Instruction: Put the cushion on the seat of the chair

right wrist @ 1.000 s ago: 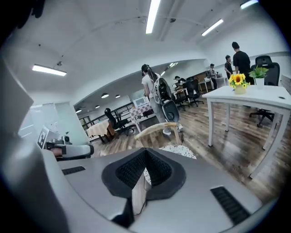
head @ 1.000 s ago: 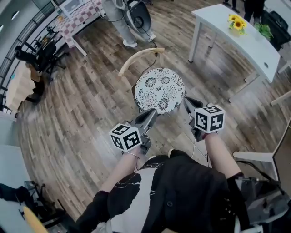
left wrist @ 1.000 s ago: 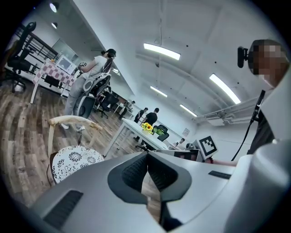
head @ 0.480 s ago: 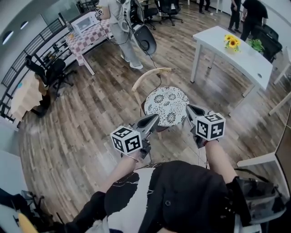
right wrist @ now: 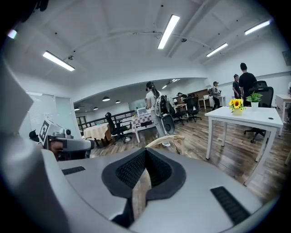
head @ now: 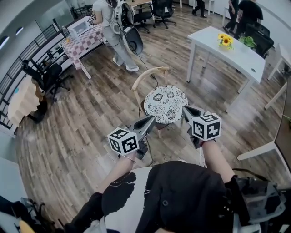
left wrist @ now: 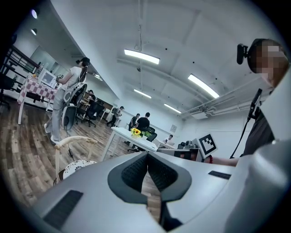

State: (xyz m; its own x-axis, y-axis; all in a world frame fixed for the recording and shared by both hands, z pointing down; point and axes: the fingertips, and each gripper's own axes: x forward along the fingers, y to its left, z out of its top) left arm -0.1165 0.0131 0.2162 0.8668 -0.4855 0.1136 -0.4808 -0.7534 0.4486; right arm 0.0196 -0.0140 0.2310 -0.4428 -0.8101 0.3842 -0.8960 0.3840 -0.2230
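The chair (head: 148,75) stands ahead of you, with the round cushion (head: 166,102) flat on its seat. On the chair's near side, your left gripper (head: 149,121) and right gripper (head: 187,110) are about equally close, both closed and empty.

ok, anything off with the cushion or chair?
Nothing stands out. The patterned cushion lies flat on the seat of the upright chair, roughly centred. The left gripper and right gripper are shut, empty, apart from it.

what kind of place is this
Probably an open-plan office or shared workroom: black rolling office chairs at the far end, a white table with sunflowers on it, and long ceiling strip lights.
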